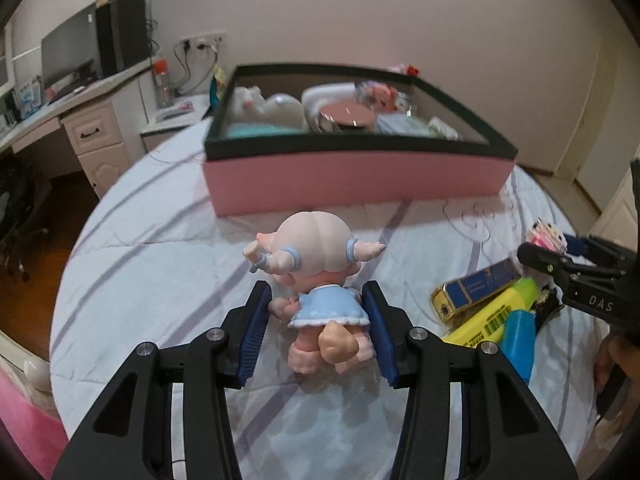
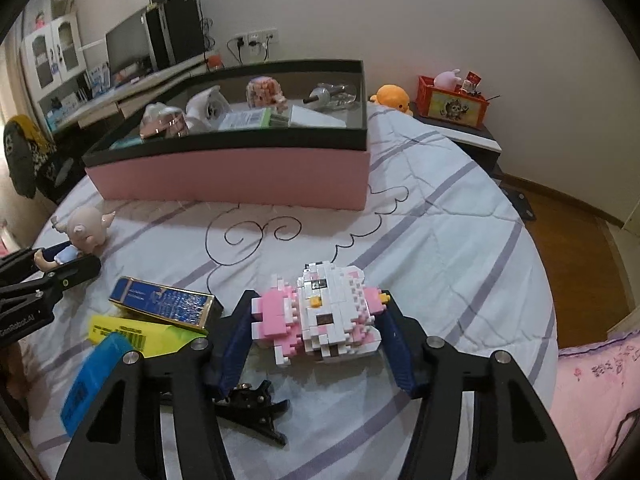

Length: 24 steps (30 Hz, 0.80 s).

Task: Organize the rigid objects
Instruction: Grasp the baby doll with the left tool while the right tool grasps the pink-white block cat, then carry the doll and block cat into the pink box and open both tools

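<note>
Both grippers on toys, bed edge near.

My left gripper (image 1: 316, 308) pinches the doll (image 1: 320, 272) at its dress; my right gripper (image 2: 316, 316) clamps the brick figure (image 2: 320, 316), both on the quilt (image 2: 440, 240). Bare quilt lies between them and the pink box (image 2: 240, 172); boxes (image 2: 160, 312) crowd between.

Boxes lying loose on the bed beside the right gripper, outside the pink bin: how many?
3. The blue-and-gold box lies on top of the yellow box; the plain blue box sits nearest the camera, overlapping the yellow one's edge. More could be hidden beneath the gripper.
</note>
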Each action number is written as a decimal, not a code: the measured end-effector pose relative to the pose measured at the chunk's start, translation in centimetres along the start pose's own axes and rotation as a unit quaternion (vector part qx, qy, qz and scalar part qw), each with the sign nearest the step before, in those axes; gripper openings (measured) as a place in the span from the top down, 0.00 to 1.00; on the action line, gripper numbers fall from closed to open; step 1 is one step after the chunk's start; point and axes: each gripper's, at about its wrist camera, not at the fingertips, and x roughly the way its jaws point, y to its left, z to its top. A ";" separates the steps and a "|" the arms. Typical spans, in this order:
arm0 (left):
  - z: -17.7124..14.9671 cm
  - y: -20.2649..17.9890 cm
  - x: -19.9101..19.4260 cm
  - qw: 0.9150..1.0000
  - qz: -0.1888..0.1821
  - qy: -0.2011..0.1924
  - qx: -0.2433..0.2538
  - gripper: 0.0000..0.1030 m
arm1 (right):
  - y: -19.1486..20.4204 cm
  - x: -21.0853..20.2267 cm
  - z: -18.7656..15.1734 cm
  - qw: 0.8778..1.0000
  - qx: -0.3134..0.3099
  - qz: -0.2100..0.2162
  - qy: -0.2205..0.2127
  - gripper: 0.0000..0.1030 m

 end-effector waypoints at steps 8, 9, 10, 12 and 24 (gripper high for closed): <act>-0.2 0.2 -3.4 0.999 0.017 -0.043 -0.005 0.54 | 0.3 -4.1 -0.8 0.997 0.029 0.018 -0.067 0.42; -0.1 0.0 -4.3 0.998 0.023 -0.057 -0.004 0.54 | 0.6 -4.8 -0.9 0.996 0.030 0.021 -0.077 0.42; 0.0 -0.1 -5.1 0.997 0.028 -0.069 -0.004 0.54 | 1.0 -5.8 -0.9 0.995 0.031 0.026 -0.090 0.42; 0.2 -0.2 -6.6 0.995 0.038 -0.087 -0.010 0.54 | 1.9 -7.5 -0.8 0.993 0.027 0.028 -0.113 0.42; -0.1 -2.3 -17.1 0.968 0.098 -0.232 0.007 0.54 | 7.3 -16.7 -0.5 0.970 -0.020 0.028 -0.240 0.42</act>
